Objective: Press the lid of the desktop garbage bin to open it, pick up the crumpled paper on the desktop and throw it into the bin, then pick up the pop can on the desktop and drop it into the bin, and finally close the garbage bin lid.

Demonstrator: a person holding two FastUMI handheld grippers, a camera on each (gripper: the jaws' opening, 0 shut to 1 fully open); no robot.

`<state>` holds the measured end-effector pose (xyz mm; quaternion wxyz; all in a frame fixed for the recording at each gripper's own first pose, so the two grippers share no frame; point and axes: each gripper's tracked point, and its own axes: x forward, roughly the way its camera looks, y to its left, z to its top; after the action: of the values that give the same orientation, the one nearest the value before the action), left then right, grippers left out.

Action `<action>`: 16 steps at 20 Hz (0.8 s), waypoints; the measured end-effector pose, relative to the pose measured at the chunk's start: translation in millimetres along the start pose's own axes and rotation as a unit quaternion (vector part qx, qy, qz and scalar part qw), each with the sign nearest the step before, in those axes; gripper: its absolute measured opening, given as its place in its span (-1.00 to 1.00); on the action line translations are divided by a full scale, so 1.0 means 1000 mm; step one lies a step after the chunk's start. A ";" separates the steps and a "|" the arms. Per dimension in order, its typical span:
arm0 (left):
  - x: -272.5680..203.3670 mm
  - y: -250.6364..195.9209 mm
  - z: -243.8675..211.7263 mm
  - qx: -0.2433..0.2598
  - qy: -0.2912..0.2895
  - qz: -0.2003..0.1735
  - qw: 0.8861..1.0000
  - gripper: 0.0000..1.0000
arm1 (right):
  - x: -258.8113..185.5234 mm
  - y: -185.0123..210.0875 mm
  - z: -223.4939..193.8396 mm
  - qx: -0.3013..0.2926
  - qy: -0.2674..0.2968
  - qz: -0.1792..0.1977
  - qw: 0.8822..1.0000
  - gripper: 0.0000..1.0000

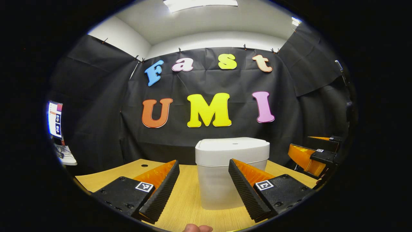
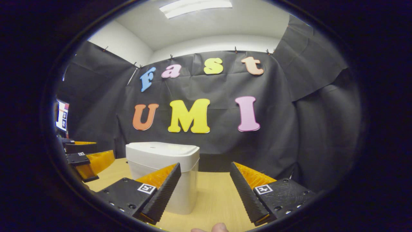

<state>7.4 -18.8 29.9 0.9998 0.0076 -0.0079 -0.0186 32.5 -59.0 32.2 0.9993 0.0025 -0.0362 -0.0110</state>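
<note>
A white desktop bin (image 1: 231, 174) stands on the wooden table with its lid (image 1: 232, 145) down. My left gripper (image 1: 204, 167) is open just in front of it, and the bin fills the gap between the fingers without touching them. In the right gripper view the same bin (image 2: 162, 175) sits left of centre, partly behind the left finger. My right gripper (image 2: 204, 169) is open with bare table between its fingers. Each gripper also appears in the other's view: the right one (image 1: 313, 158) at the far right, the left one (image 2: 85, 161) at the far left.
The light wooden table (image 2: 212, 199) runs back to the black cloth wall. A monitor (image 1: 55, 119) stands off the table at far left. A fingertip (image 1: 197, 228) peeks in at the bottom edge of the left gripper view.
</note>
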 end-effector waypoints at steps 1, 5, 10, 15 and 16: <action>0.000 -0.001 0.000 0.001 -0.001 -0.001 1.000 0.97 | 0.000 0.000 -0.001 0.000 0.000 -0.001 1.000 0.90; 0.001 0.002 -0.002 -0.001 0.000 0.002 1.000 0.96 | 0.003 -0.002 -0.005 0.010 0.005 -0.008 1.000 0.90; 0.002 0.007 -0.005 -0.004 0.001 0.008 1.000 0.97 | 0.002 0.000 -0.010 0.012 0.011 -0.012 1.000 0.91; 0.004 0.005 -0.011 0.005 0.007 0.007 1.000 0.97 | 0.000 0.002 -0.011 0.011 0.013 -0.012 1.000 0.90; 0.004 0.004 -0.011 0.006 0.007 0.005 1.000 0.97 | 0.001 0.001 -0.013 0.010 0.014 -0.014 1.000 0.90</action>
<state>11.4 -14.6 19.4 0.9998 0.0133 -0.0013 -0.0136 34.5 -57.7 19.7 0.9994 0.0132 -0.0218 -0.0242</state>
